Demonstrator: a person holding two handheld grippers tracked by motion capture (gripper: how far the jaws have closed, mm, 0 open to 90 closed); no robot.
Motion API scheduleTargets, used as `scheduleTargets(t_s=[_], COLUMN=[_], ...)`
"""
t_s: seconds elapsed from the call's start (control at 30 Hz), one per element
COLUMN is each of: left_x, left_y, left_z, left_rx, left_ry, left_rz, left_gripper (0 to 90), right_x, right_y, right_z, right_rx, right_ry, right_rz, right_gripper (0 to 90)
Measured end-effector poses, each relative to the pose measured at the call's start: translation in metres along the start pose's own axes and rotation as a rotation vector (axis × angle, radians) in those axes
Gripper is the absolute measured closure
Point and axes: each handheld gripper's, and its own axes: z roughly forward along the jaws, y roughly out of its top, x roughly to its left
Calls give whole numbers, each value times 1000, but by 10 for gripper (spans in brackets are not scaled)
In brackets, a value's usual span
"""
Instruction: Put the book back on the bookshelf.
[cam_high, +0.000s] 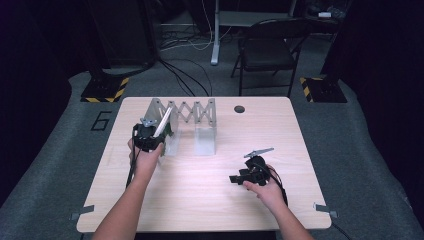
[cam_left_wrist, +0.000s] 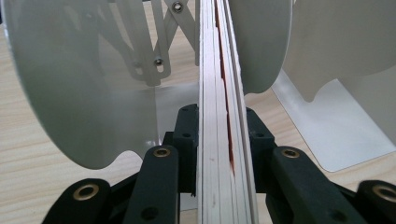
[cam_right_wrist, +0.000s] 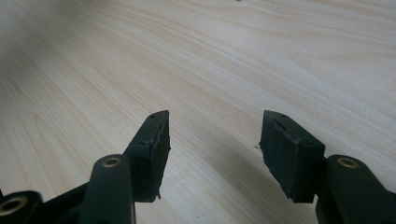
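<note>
My left gripper is clamped on a thin book, jaws pressing both covers w/ the page edges facing me. In the left gripper view the book runs straight up the middle btwn the black pads; a red line shows inside the pages. It stands upright, maybe a touch tilted.

In the high view the left gripper sits at the left end of the accordion rack, a grey metal file holder w/ scissor-link back, standing near the far-left part of the wooden table. The book leans as a pale strip btwn the rack's leftmost dividers. Up close, one rounded divider plate is left of the book, another just right of it, and a further plate beyond that. Can't tell if the book's bottom edge is on the rack base yet.

My right gripper is loose, jaws apart w/ nothing btwn them, only bare tabletop ahead. In the high view the right gripper rests low over the table on the right side, well apart from the rack, pointing left.
</note>
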Motion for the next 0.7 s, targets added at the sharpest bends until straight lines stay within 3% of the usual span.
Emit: scheduleTargets(t_s=[0.53,0.7], left_x=[-1,0], left_y=[0,1], left_z=[-10,-16], left_rx=[-27,-41], left_ry=[14,22], left_rz=[13,36], left_gripper=[654,635], right_x=[0,1], right_y=[0,0], right_z=[0,1], right_rx=[2,-8], right_ry=[2,-4], right_rz=[1,2], right_gripper=[422,422])
